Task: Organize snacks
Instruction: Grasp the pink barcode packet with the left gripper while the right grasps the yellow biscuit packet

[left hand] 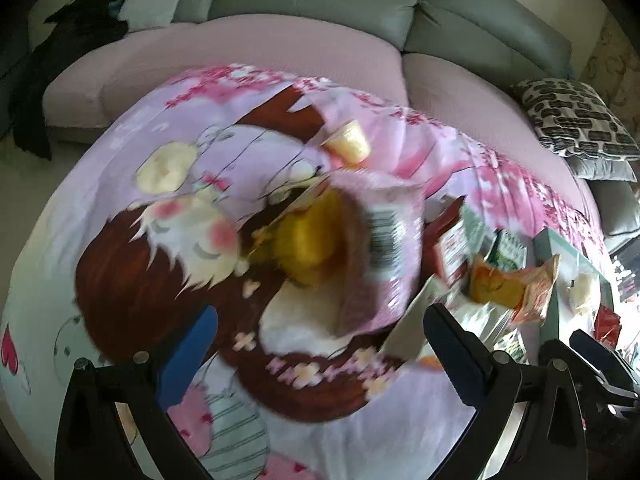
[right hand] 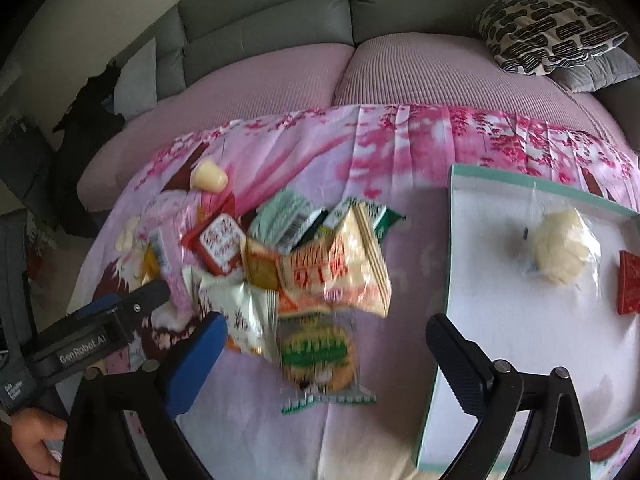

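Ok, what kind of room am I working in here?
Most likely a home living room. A grey sofa with pink seat covers runs behind the work surface, a patterned cushion sits on it, and the snacks lie on a cartoon-print cloth rather than a workbench.

A soft, matt printed pink cloth cover [right hand: 400, 148] lies over the desk. The crinkly snack wrappers [right hand: 336, 268] look like glossy plastic film. The shallow white tray with a teal rim [right hand: 454, 240] appears smooth, matt card. The grey sofa [right hand: 420, 12] looks like smooth leather.
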`<state>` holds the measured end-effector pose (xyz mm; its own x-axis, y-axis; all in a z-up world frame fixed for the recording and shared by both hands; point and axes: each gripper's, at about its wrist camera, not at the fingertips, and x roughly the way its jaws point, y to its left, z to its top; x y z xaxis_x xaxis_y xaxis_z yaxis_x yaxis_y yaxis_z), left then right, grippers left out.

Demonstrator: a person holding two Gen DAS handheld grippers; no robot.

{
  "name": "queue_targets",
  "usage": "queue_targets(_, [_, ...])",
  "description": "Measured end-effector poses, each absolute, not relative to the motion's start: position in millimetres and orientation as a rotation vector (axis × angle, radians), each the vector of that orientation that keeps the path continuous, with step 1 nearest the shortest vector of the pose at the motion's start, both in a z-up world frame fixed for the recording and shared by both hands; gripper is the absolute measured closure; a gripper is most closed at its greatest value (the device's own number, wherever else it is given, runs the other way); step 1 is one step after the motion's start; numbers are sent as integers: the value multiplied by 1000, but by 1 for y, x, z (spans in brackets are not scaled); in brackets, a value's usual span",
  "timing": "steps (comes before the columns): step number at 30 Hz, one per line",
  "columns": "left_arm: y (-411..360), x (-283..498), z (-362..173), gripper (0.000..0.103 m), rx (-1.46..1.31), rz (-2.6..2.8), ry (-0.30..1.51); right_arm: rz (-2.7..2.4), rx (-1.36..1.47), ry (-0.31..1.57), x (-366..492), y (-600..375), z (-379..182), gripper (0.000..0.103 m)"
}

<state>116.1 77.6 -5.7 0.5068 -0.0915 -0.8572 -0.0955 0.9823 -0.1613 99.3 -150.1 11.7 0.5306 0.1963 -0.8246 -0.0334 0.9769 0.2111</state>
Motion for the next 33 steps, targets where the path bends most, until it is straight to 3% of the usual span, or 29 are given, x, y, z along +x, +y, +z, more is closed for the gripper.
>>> queue_targets(5, [66,135,-6,1,-205,-26,1045,138,220,989,116,-154,7,11])
queue_targets(9, [60,145,-7,8,-220,-37,1047,147,244,988,128,-153,2,15])
queue_targets(15, [56,153,-11,8,-240,-24,1052,150,264,992,137,-153,-4,28])
queue_targets(18, [58,154,-10,24,-256,-6,1050,154,289,990,137,-156,-7,35])
queue_targets(21, [60,155,-10,30,-280,-5,1051,157,308,991,136,-158,-8,39])
queue_targets(24, [60,155,-11,44,-285,0,1051,162,319,988,133,-160,-8,44])
queue_targets(33, [61,153,-9,56,-316,-15,1042,176,343,982,128,-163,-7,55])
